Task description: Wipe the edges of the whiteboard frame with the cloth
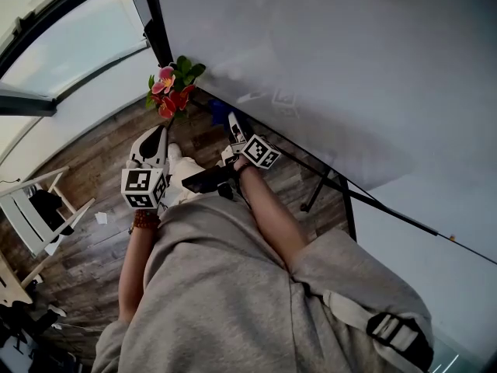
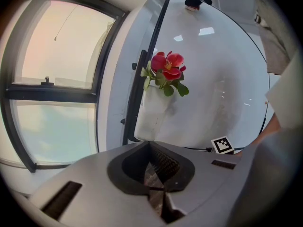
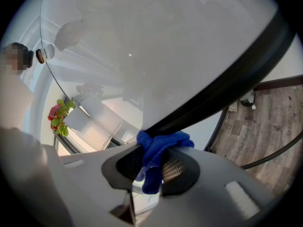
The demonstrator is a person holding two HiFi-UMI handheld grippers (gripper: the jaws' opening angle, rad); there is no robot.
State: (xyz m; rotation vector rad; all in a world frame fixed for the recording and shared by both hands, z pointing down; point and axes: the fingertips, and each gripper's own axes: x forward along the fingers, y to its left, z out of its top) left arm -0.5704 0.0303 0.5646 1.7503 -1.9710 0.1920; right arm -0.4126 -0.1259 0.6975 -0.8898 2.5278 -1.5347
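The whiteboard (image 1: pixel 326 61) fills the upper right of the head view, its black bottom frame edge (image 1: pixel 311 165) running down to the right. A blue cloth (image 3: pixel 158 148) is bunched between the jaws of my right gripper (image 3: pixel 154 167), which is shut on it and presses it against the black frame edge (image 3: pixel 227 86). In the head view the cloth (image 1: pixel 220 112) shows at the frame's lower left corner, just beyond the right gripper (image 1: pixel 233 134). My left gripper (image 1: pixel 155 148) hangs lower left of it, away from the board, its jaws shut with nothing between them (image 2: pixel 158 176).
A pink and red artificial flower (image 1: pixel 169 88) sticks out at the board's lower left corner. A black stand leg (image 1: pixel 318 193) and a cable run under the board over the wood floor. A white chair (image 1: pixel 35 208) stands at left, below a large window (image 1: pixel 70 37).
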